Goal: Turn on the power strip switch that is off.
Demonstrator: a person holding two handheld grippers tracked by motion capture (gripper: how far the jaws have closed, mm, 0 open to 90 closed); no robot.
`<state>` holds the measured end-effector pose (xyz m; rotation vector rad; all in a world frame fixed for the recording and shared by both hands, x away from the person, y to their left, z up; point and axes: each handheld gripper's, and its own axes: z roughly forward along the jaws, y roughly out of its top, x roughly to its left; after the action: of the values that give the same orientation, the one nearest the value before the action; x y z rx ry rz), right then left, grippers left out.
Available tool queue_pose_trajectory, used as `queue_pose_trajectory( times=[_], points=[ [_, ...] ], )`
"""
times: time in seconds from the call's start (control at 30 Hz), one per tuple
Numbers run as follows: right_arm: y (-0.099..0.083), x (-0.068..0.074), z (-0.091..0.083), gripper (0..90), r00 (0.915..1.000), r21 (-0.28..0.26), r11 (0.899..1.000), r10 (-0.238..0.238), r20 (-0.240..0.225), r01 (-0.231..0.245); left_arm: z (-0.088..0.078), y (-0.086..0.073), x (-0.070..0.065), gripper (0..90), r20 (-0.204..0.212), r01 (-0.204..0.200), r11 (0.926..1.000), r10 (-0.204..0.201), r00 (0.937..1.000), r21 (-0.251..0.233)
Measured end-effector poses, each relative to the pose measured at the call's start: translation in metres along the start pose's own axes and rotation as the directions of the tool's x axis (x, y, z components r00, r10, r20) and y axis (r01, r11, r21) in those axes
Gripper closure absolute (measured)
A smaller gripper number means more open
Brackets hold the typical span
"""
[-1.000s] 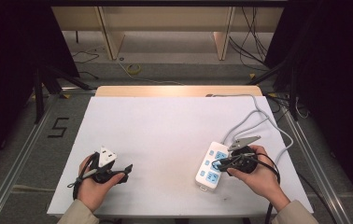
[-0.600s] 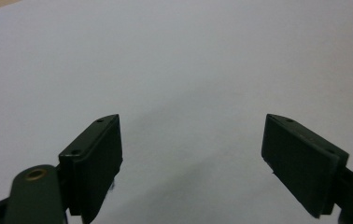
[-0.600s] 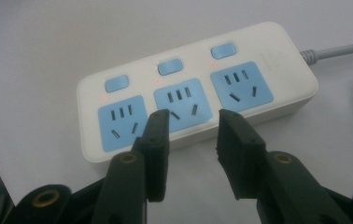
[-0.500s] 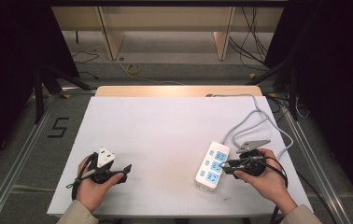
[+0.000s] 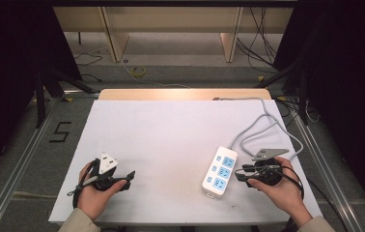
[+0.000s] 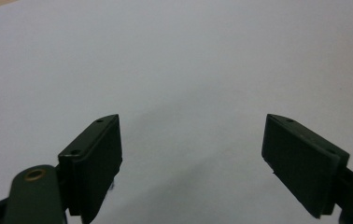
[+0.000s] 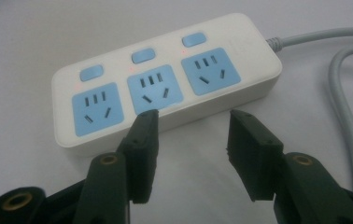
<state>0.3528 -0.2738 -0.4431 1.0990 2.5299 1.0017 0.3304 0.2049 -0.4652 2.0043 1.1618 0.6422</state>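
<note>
Just ahead of the right gripper (image 7: 191, 135), whose jaws stand parted and empty, lies the white power strip (image 7: 165, 77) with its three blue sockets vacant, its long side almost touching the left jaw tip. Farther off, its grey cable (image 5: 260, 123) loops away across the table (image 5: 171, 130). Well apart, the left gripper (image 6: 191, 154) hangs released over bare surface, so nothing seems plugged or gripped yet.

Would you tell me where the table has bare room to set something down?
The white table is bare between the left gripper and the power strip, and across its far half. The right edge is crowded by the strip's grey cable and the right gripper.
</note>
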Motion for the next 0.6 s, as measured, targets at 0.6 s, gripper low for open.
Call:
queue_pose_trajectory(
  times=[0.6],
  points=[
    [-0.020,-0.008,-0.006,51.8,0.9989,-0.027,0.999,0.039,0.025,-0.039,-0.002,-0.002,0.002,19.9,-0.002,0.007,1.0000,-0.007,1.0000,0.001]
  ],
)
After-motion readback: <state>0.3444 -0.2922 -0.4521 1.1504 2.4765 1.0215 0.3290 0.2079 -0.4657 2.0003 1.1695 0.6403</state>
